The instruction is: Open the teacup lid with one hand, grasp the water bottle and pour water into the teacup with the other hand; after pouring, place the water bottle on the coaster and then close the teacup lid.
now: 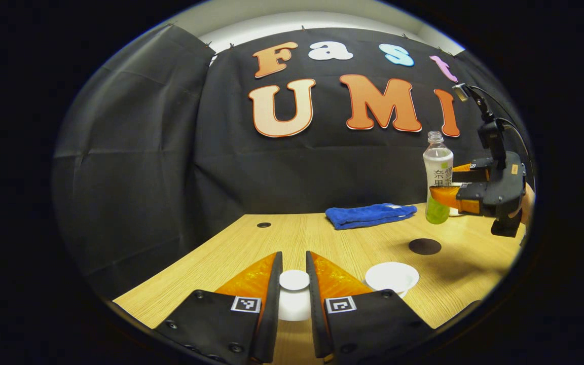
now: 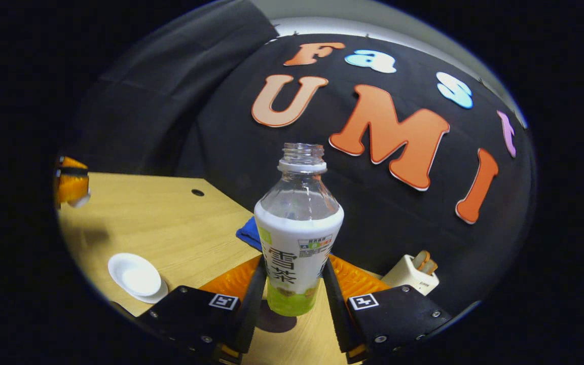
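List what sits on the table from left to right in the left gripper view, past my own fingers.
Small dark hole in the table → teacup lid held in the left gripper → blue cloth → open teacup → dark coaster → water bottle → right gripper.

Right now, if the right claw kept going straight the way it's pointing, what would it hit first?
Past the water bottle in the right claw, probably the black cloth wall; the blue towel lies low to one side. Depth is unclear.
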